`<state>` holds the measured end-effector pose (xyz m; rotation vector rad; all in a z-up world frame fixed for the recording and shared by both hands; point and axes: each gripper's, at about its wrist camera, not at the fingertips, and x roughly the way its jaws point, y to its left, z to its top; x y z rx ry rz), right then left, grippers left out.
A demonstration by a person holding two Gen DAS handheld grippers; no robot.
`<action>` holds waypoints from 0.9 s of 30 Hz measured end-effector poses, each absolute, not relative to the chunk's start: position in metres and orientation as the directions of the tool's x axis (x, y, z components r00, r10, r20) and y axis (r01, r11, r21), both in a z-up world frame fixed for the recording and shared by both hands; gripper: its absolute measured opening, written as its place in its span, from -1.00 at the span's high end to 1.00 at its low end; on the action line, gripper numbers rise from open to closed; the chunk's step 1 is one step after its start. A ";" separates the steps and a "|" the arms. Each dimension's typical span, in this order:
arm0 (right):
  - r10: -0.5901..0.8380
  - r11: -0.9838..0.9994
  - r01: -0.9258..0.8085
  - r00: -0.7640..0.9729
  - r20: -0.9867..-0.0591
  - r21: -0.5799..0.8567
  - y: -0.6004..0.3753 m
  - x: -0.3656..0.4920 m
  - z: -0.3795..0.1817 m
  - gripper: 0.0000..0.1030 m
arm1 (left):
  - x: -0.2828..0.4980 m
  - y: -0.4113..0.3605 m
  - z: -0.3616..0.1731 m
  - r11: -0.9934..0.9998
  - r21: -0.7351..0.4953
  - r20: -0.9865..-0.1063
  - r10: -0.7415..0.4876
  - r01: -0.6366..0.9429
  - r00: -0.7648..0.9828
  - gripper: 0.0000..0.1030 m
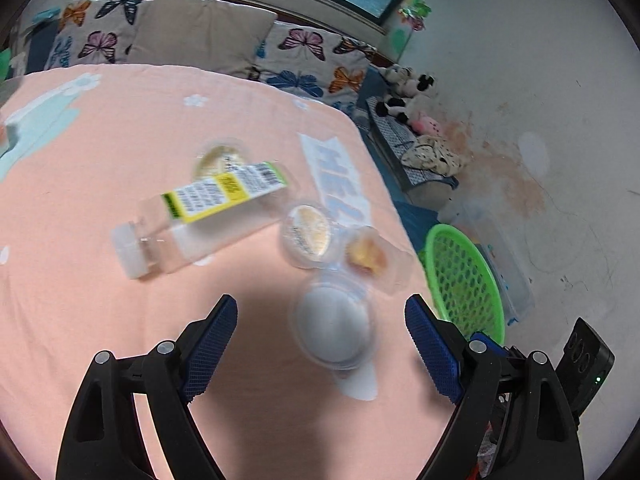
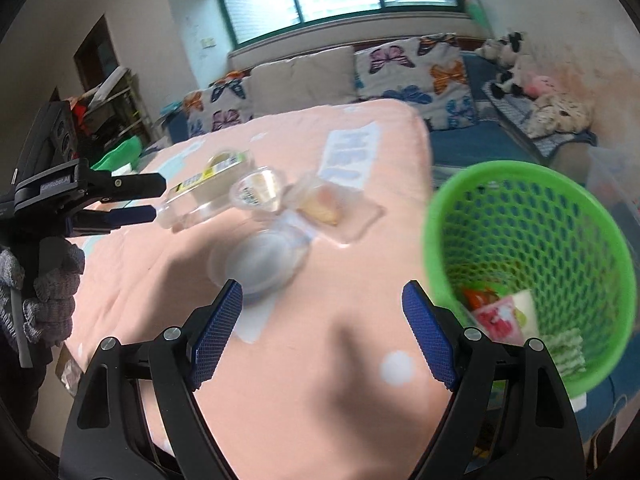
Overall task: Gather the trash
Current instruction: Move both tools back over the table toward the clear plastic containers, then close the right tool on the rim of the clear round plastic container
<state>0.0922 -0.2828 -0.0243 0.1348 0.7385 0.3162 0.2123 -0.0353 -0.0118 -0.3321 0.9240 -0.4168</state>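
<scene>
Clear plastic bottle [image 1: 204, 216], yellow-green label, lies flat on the pink bed [image 1: 100, 152] beside clear lidded cups [image 1: 308, 234]. Both grippers' jaws spread, empty.

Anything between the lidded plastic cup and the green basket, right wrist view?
Only bare pink sheet lies between the lidded cup and green basket, clearest in the right wrist view.

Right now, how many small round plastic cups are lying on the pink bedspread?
3: one behind the bottle, one right of the bottle, one nearest the left gripper. More may be hidden.
</scene>
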 end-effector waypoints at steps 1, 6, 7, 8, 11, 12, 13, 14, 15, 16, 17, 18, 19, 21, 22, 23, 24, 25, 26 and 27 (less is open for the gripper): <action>0.341 0.940 -0.250 0.685 -0.644 0.232 -0.276 0.096 -0.026 -0.59 | 0.212 -0.033 -0.012 0.873 -0.447 -0.697 -0.477 0.197 0.535 -0.61; 0.382 0.923 -0.305 0.641 -0.666 0.236 -0.247 0.109 -0.036 -0.59 | 0.210 -0.015 -0.013 0.879 -0.441 -0.698 -0.462 0.180 0.547 -0.61; 0.387 0.920 -0.312 0.634 -0.669 0.236 -0.243 0.112 -0.037 -0.60 | 0.211 -0.012 -0.013 0.880 -0.441 -0.698 -0.461 0.178 0.548 -0.61; 0.393 0.917 -0.321 0.626 -0.674 0.236 -0.237 0.114 -0.039 -0.60 | 0.210 -0.010 -0.013 0.881 -0.439 -0.699 -0.459 0.176 0.549 -0.61; 0.402 0.911 -0.343 0.607 -0.685 0.230 -0.223 0.121 -0.044 -0.63 | 0.211 -0.001 -0.015 0.885 -0.433 -0.703 -0.449 0.170 0.551 -0.61; 0.400 0.911 -0.347 0.604 -0.689 0.225 -0.221 0.124 -0.045 -0.64 | 0.211 0.003 -0.016 0.886 -0.433 -0.703 -0.448 0.167 0.552 -0.61; 0.397 0.911 -0.351 0.597 -0.697 0.219 -0.217 0.127 -0.048 -0.64 | 0.211 0.006 -0.016 0.887 -0.431 -0.704 -0.445 0.165 0.554 -0.61; 0.394 0.911 -0.351 0.592 -0.703 0.215 -0.213 0.131 -0.050 -0.64 | 0.211 0.009 -0.016 0.889 -0.428 -0.704 -0.441 0.163 0.556 -0.61; 0.391 0.912 -0.351 0.586 -0.710 0.213 -0.211 0.136 -0.052 -0.64 | 0.211 0.012 -0.017 0.891 -0.423 -0.705 -0.437 0.164 0.559 -0.61; 0.388 0.913 -0.350 0.580 -0.716 0.210 -0.209 0.139 -0.054 -0.65 | 0.211 0.014 -0.017 0.893 -0.418 -0.705 -0.434 0.165 0.561 -0.61; 0.378 0.917 -0.343 0.578 -0.723 0.204 -0.207 0.143 -0.056 -0.65 | 0.212 0.016 -0.017 0.897 -0.411 -0.706 -0.428 0.166 0.564 -0.61; 0.371 0.920 -0.337 0.577 -0.728 0.201 -0.205 0.148 -0.058 -0.66 | 0.212 0.018 -0.016 0.899 -0.405 -0.707 -0.424 0.168 0.566 -0.61; 0.369 0.920 -0.336 0.573 -0.732 0.201 -0.204 0.150 -0.060 -0.67 | 0.212 0.020 -0.016 0.901 -0.399 -0.708 -0.421 0.170 0.567 -0.61; 0.361 0.923 -0.330 0.558 -0.747 0.199 -0.202 0.157 -0.065 -0.70 | 0.215 0.025 -0.017 0.908 -0.381 -0.712 -0.409 0.176 0.571 -0.61; 0.361 0.922 -0.332 0.552 -0.751 0.199 -0.202 0.159 -0.067 -0.73 | 0.216 0.026 -0.017 0.911 -0.371 -0.713 -0.405 0.181 0.572 -0.61; 0.361 0.922 -0.334 0.551 -0.752 0.198 -0.201 0.160 -0.068 -0.75 | 0.217 0.027 -0.017 0.914 -0.360 -0.716 -0.399 0.186 0.573 -0.61; 0.356 0.922 -0.337 0.553 -0.754 0.188 -0.199 0.161 -0.068 -0.76 | 0.218 0.028 -0.018 0.918 -0.349 -0.720 -0.392 0.189 0.573 -0.61; 0.354 0.922 -0.340 0.551 -0.755 0.184 -0.197 0.163 -0.068 -0.76 | 0.219 0.028 -0.019 0.921 -0.337 -0.723 -0.385 0.194 0.573 -0.61; 0.355 0.922 -0.342 0.549 -0.757 0.184 -0.196 0.163 -0.068 -0.76 | 0.219 0.029 -0.020 0.924 -0.327 -0.726 -0.379 0.197 0.573 -0.61; 0.355 0.921 -0.343 0.548 -0.758 0.184 -0.195 0.164 -0.068 -0.76 | 0.221 0.029 -0.020 0.929 -0.308 -0.731 -0.369 0.204 0.574 -0.61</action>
